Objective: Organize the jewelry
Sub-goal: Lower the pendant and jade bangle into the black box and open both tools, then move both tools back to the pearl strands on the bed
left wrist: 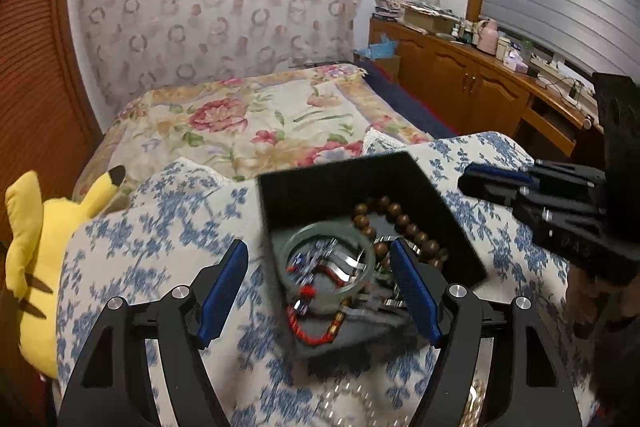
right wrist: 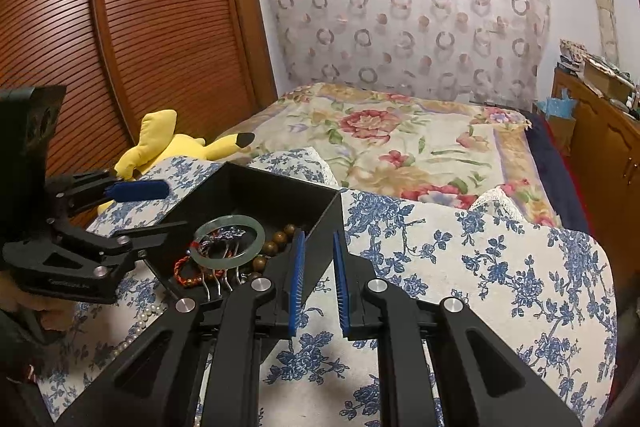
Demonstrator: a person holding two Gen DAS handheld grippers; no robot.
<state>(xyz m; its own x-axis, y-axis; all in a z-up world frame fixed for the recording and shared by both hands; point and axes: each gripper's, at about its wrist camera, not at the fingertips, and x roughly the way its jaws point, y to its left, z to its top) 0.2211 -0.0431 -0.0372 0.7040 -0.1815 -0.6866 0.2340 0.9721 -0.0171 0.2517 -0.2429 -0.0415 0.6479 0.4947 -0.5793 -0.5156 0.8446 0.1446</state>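
Observation:
A black open box [left wrist: 436,203] [right wrist: 320,223] sits on a blue-flowered white cloth [left wrist: 160,227] [right wrist: 480,267]. In it lie a pale green jade bangle [left wrist: 289,245] [right wrist: 260,233], brown wooden beads [left wrist: 404,219] [right wrist: 280,238], a red cord bracelet [left wrist: 316,337] [right wrist: 188,279] and silver hair clips [left wrist: 344,263] [right wrist: 222,283]. My left gripper [left wrist: 320,287] is open, its blue pads on either side of the box's near end. My right gripper [right wrist: 318,287] is open a little, its left finger over the box's right wall. A pearl strand [right wrist: 140,319] [left wrist: 340,393] lies outside the box on the cloth.
A yellow plush toy [left wrist: 28,247] [right wrist: 160,143] lies left of the cloth by a slatted wooden wardrobe [right wrist: 120,27]. A flowered bedspread [left wrist: 248,123] [right wrist: 400,139] stretches beyond. A cluttered wooden sideboard [left wrist: 460,67] runs along the right.

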